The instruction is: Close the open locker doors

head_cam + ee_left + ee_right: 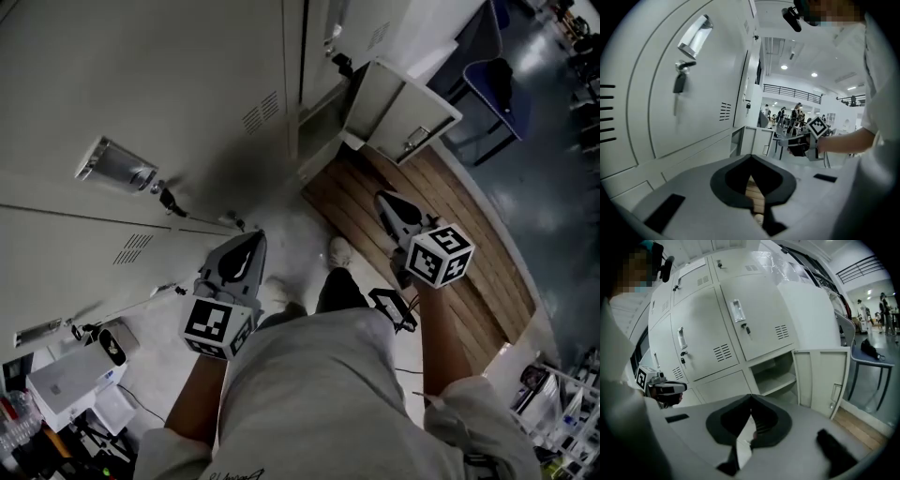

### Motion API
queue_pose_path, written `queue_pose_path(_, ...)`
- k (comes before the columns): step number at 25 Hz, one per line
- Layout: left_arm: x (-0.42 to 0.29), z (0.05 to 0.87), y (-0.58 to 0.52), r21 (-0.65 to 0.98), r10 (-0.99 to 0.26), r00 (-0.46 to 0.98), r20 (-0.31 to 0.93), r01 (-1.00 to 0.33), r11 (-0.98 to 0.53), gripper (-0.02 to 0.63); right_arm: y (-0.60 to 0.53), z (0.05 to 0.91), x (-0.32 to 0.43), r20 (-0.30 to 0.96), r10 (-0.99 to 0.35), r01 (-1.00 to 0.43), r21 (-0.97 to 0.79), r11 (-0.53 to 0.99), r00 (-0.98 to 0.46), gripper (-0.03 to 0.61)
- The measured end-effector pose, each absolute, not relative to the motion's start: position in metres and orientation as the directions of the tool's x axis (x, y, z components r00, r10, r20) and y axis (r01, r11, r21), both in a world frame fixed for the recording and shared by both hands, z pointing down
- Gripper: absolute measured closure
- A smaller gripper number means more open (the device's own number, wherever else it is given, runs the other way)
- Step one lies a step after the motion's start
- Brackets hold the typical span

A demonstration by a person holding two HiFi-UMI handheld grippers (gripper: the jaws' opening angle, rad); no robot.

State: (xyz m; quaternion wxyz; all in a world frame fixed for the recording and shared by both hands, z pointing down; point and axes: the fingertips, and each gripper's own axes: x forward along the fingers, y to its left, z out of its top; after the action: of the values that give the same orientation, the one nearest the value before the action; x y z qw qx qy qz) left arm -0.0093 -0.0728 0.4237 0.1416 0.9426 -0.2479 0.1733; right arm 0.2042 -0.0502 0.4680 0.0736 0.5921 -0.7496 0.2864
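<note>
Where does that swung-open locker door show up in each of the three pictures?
Head view: open locker door, upper right of centre.
Left gripper view: door small, at centre, above the jaws.
Right gripper view: door large, right of centre.
Shared landmark: the open compartment beside it.

One bottom-row locker door [824, 380] is hanging wide open, swung out to the right of its compartment [774, 373], which is showing a shelf [780, 379] inside. It's plain beige metal, and I think it's carrying a small recessed handle near its free edge. The upper doors [754, 319] are all sitting shut.
</note>
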Motion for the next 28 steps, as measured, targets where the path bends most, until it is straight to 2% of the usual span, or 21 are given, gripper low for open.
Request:
queue_pose_path(20,0.202,0.419,-0.113,0.211,-0.358,0.858,0.369,-0.453,-0.867,0.598,-0.063,0.459,0.434,0.465,-0.871,-0.955,-0.297,0.017,-0.160,0.551)
queue_pose_path(28,0.247,0.426,-0.124,0.217,-0.382,0.842,0.381,-0.483,-0.848,0.598,-0.075,0.474,0.496,0.483,-0.864,-0.956,-0.292,-0.006,-0.142,0.551)
